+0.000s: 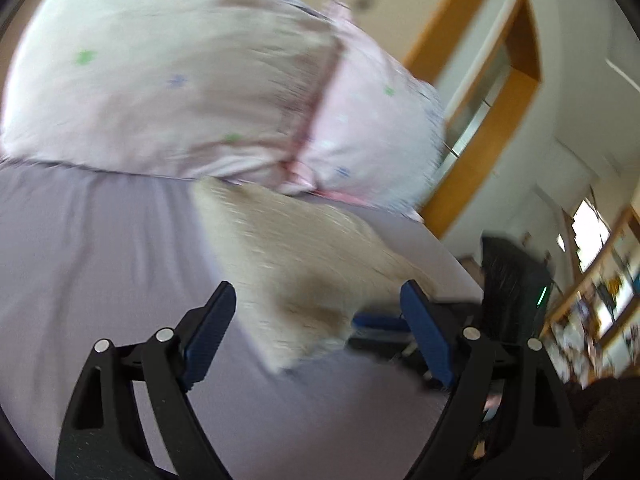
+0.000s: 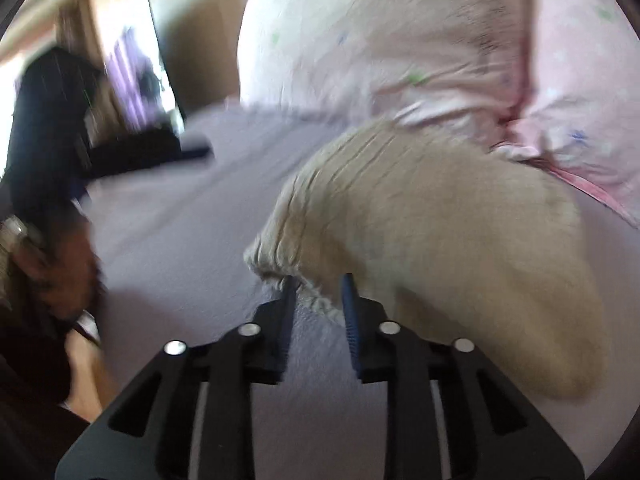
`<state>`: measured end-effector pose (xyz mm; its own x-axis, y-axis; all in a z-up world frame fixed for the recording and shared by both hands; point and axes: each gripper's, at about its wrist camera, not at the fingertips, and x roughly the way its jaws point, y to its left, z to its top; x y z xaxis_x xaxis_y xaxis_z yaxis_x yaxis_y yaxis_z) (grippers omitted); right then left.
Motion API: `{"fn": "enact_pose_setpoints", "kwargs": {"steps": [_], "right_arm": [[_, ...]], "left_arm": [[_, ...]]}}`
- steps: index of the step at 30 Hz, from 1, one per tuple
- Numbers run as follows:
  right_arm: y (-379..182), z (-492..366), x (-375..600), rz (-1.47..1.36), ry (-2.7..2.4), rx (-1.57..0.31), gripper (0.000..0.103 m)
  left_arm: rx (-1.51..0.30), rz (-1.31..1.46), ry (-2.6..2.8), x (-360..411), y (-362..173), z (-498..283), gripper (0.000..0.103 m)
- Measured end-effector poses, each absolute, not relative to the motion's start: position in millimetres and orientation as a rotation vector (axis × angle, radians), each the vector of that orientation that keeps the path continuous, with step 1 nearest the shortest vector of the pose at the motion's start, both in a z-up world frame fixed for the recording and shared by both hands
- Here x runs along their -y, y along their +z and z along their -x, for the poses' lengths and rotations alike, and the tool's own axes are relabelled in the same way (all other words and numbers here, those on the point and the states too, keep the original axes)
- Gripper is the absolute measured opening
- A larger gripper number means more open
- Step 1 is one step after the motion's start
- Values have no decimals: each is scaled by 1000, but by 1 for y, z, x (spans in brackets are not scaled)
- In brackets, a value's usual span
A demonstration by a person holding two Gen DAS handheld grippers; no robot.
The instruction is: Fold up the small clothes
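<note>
A: What does the left wrist view show, going left to right?

B: A lavender bed sheet (image 1: 88, 248) fills the left. At the far side lies a pale pink pillow (image 1: 192, 92) dotted with small green and blue stars. A beige garment (image 1: 304, 272), small and ribbed, lies on the sheet just in front of the pillow, its far end touching it. The left gripper (image 1: 318, 312) has its blue-padded fingers (image 1: 210, 328) spread wide, holding nothing; the garment's near end sits between and beyond them. At the right, a second gripper's blue pad shows at the garment's edge, then a wood-framed doorway (image 1: 492, 120). The picture is blurred.

A: And the right wrist view?

B: At the far left is a dark, blurred shape, the other gripper (image 2: 52, 136), with a hand (image 2: 68, 264) below it. The sheet (image 2: 180, 220) runs across the middle. The right gripper (image 2: 318, 292) has its fingers (image 2: 350, 312) nearly closed, pinching the gathered hem of the same garment (image 2: 440, 216), which bulges up and to the right. The pillow (image 2: 400, 40) lies at the far right, touching the garment.
</note>
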<state>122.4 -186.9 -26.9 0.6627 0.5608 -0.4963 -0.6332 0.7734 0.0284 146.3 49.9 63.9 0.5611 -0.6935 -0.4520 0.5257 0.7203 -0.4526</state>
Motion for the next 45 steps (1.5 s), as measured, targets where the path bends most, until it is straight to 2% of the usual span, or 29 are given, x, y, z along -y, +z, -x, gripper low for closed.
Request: {"fn": "enact_pose_setpoints", "kwargs": {"steps": [3, 6, 7, 9, 13, 16, 17, 22, 25, 28, 30, 31, 33, 34, 35, 38, 42, 43, 44, 45], "right_arm": [[-7, -122, 237, 9, 597, -456, 26], [-17, -155, 266, -32, 409, -595, 24], [-26, -166, 271, -45, 369, -658, 17], [-31, -171, 284, -114, 393, -674, 12], [-27, -165, 298, -163, 352, -671, 1], [-24, -153, 307, -181, 279, -612, 2], [-22, -148, 306, -176, 281, -587, 6], [-9, -128, 261, -62, 474, -490, 6], [-16, -130, 222, 58, 529, -499, 6], [-44, -158, 188, 225, 436, -627, 7], [-45, -156, 186, 244, 427, -604, 7], [-40, -151, 192, 209, 448, -595, 9], [-31, -134, 216, 107, 490, -543, 23], [-29, -123, 230, 79, 480, -521, 43], [-27, -117, 245, 46, 460, -493, 54], [-28, -110, 291, -43, 334, -455, 54], [-32, -139, 323, -171, 295, -514, 54], [-33, -151, 324, -189, 324, -532, 54], [-33, -162, 320, -180, 340, -556, 42], [-38, -167, 315, -162, 356, -576, 26]], "left_arm": [[-668, 191, -789, -13, 61, -148, 86], [-747, 69, -787, 28, 47, -155, 86], [-792, 9, -753, 38, 38, -159, 86], [-890, -49, -688, 44, 15, -165, 77], [-870, 0, -710, 27, 19, -152, 76], [-839, 48, -724, 9, 24, -138, 76], [-830, 58, -726, 6, 25, -133, 76], [-740, 109, -756, 2, 43, -129, 78], [-714, 144, -755, -1, 50, -132, 79], [-719, 165, -742, -7, 51, -132, 80], [-737, 187, -733, -11, 49, -129, 84], [-744, 194, -726, -13, 48, -128, 87], [-757, 219, -700, -16, 46, -124, 94], [-759, 228, -688, -18, 45, -121, 96], [-764, 240, -668, -18, 45, -119, 99], [-768, 251, -613, -15, 41, -113, 99], [-766, 230, -646, 0, 39, -113, 99], [-768, 218, -652, 4, 39, -114, 99], [-771, 203, -659, 10, 39, -115, 99], [-774, 196, -661, 13, 39, -116, 99]]}}
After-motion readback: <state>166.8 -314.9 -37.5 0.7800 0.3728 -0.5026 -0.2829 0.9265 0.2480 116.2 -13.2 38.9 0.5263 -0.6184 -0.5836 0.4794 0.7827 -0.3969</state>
